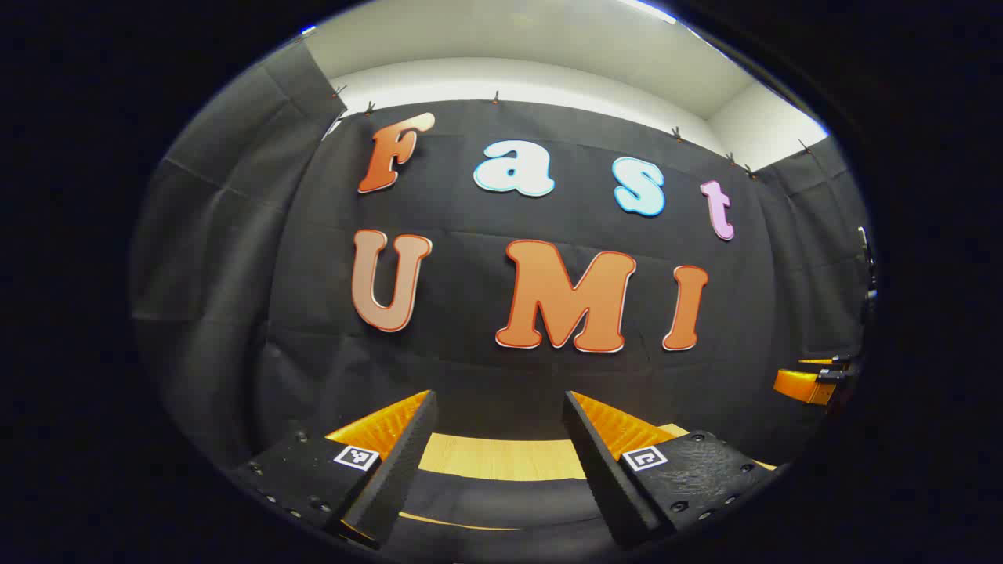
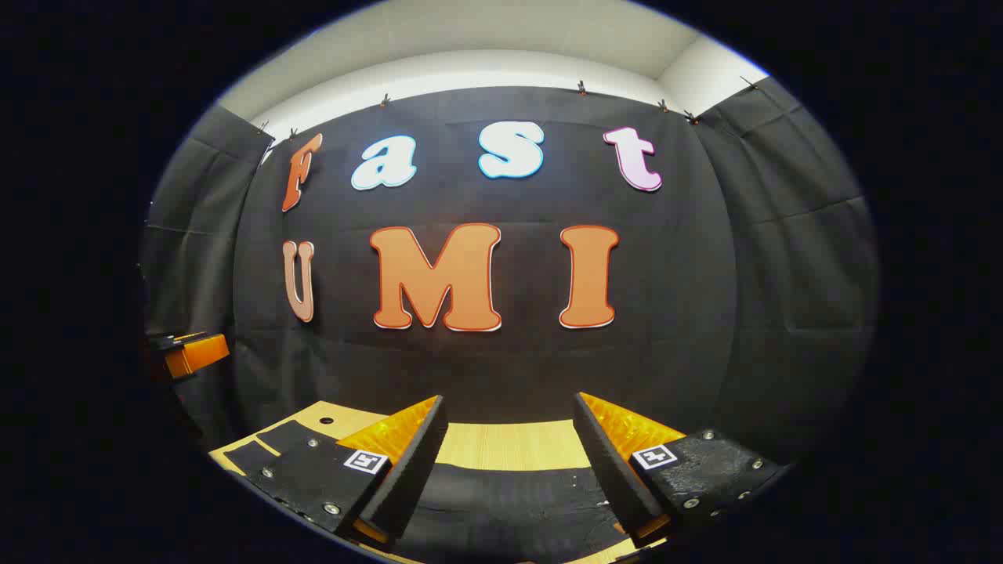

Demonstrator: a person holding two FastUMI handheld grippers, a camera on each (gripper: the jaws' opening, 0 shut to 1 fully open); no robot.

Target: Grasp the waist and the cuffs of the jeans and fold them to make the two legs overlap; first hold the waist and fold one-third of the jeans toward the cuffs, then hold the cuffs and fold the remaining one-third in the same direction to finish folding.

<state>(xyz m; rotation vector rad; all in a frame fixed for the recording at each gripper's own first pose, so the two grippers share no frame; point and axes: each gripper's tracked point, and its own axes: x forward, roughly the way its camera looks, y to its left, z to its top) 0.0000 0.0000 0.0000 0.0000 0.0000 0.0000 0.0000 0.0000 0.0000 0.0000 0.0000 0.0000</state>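
Left gripper [image 1: 499,439] spread wide, nothing between | right gripper [image 2: 509,442] likewise apart | we see dark jeans [image 2: 509,501] flat on table [image 2: 509,442] just below both | other gripper [image 1: 807,384] at edge.

Open air ahead of both tools; booth wall [image 2: 501,368] bounds the table [image 2: 509,442].

Both views low over the table [image 1: 501,458], level, side by side, facing the same wall.
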